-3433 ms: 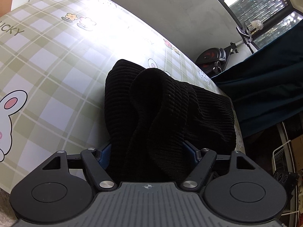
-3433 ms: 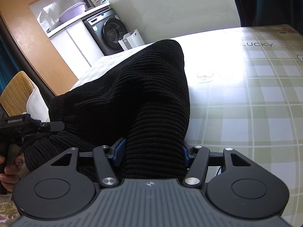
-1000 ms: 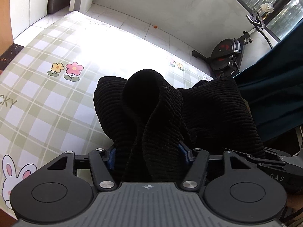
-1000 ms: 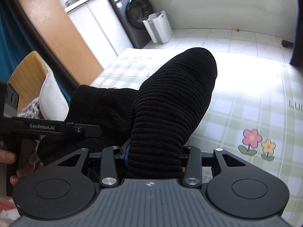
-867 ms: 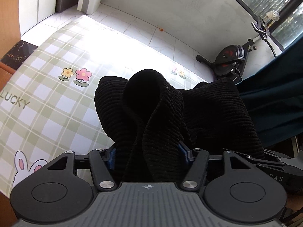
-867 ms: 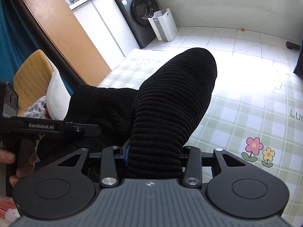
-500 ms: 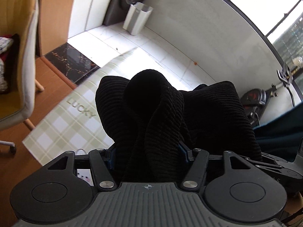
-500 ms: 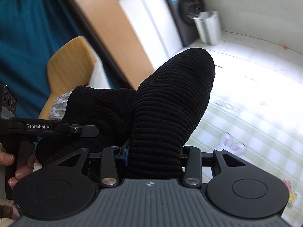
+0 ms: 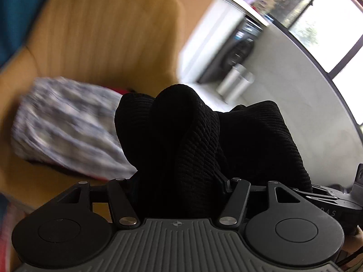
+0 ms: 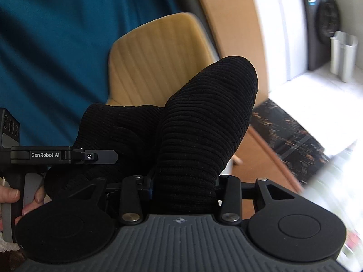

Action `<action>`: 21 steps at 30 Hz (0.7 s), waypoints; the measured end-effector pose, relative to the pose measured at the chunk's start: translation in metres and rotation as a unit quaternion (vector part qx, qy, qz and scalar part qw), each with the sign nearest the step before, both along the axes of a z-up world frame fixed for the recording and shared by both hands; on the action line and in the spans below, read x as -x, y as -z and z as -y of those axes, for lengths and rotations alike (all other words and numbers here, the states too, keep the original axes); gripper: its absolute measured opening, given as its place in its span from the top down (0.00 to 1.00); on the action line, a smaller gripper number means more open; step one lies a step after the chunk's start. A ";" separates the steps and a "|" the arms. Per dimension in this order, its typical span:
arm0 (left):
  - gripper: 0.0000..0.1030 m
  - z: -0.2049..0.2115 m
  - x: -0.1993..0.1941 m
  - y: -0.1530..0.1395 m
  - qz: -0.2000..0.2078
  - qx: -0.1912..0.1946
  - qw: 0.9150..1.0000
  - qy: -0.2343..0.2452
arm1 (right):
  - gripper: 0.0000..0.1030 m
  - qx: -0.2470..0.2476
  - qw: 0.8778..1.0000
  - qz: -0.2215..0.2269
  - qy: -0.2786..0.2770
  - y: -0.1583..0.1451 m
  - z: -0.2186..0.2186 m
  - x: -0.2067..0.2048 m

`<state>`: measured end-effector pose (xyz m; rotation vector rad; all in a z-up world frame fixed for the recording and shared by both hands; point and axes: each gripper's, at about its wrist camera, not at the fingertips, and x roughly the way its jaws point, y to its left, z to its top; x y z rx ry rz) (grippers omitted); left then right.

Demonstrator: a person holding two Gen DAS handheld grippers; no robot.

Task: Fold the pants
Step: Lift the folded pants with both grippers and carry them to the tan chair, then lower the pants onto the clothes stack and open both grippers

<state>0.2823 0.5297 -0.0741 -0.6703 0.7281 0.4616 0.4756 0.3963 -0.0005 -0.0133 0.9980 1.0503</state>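
The folded black ribbed pants (image 9: 181, 140) hang bunched in the air between both grippers. My left gripper (image 9: 177, 181) is shut on one end of the bundle, and the thick fabric hides its fingertips. My right gripper (image 10: 183, 181) is shut on the other end of the black pants (image 10: 204, 124). In the right wrist view, the left gripper's body (image 10: 56, 155) shows at the left with a hand (image 10: 13, 195) on its handle. The pants are held over a mustard yellow chair (image 9: 102, 34).
A folded blue-and-white striped garment (image 9: 65, 127) lies on the yellow chair's seat. The chair's back (image 10: 156, 52) rises behind the pants, with teal fabric (image 10: 56, 45) to its left. A washing machine (image 10: 322, 22), white bins (image 10: 342, 54) and a tiled floor lie beyond. Motion blurs the background.
Both grippers have swung the held pants away from the checked tablecloth to the left, over the yellow chair with the striped garment. The grip on the pants is unchanged.
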 end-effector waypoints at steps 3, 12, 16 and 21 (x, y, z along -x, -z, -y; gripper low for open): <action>0.39 -0.067 0.012 -0.007 -0.010 -0.021 0.999 -0.030 | 0.60 -0.023 0.999 0.001 -0.032 0.016 -0.096 -0.012; 0.39 -0.193 0.001 0.010 -0.040 -0.061 0.996 -0.051 | 0.59 -0.058 0.997 -0.026 -0.037 0.082 -0.259 -0.044; 0.38 -0.221 -0.014 0.053 -0.068 -0.043 0.996 -0.041 | 0.58 -0.022 0.999 -0.040 -0.014 0.130 -0.287 -0.058; 0.27 -0.229 -0.035 0.107 -0.120 -0.017 0.992 -0.034 | 0.50 0.045 0.992 -0.112 0.036 0.196 -0.287 -0.074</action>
